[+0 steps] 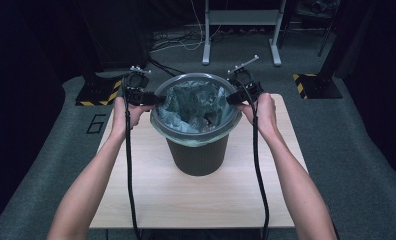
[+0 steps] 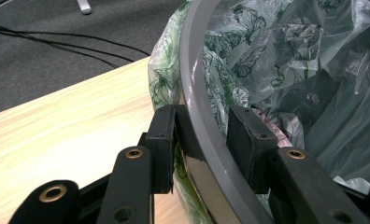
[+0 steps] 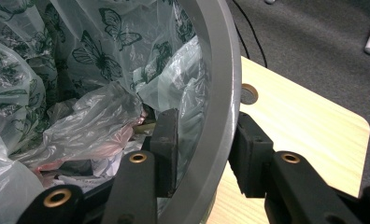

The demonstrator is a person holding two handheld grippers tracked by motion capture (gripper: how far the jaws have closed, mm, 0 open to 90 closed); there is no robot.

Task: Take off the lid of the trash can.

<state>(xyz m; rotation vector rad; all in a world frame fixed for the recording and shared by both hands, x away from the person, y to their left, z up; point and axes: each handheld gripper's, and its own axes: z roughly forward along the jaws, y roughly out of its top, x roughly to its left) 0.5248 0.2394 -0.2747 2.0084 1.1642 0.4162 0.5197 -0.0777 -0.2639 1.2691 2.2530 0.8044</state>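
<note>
A dark round bin (image 1: 198, 155) stands in the middle of the wooden table (image 1: 151, 195). A grey ring (image 1: 196, 136) clamps a translucent green butterfly-print bag (image 1: 191, 102) over its mouth, and crumpled plastic and rubbish lie inside. My left gripper (image 1: 156, 99) sits at the ring's left side. In the left gripper view the ring (image 2: 192, 70) runs between the jaws of that gripper (image 2: 199, 121), with a pad on each face. My right gripper (image 1: 232, 99) sits at the ring's right side. There the ring (image 3: 225, 70) passes between its jaws (image 3: 206, 130), one pad inside and one outside.
A cable hole (image 3: 248, 93) pierces the table beside the bin. Behind the table, a metal stand's legs (image 1: 206, 50) rest on grey carpet with loose cables. Yellow-and-black striped bases (image 1: 98, 95) (image 1: 311, 85) flank the far corners. Bare tabletop lies in front of the bin.
</note>
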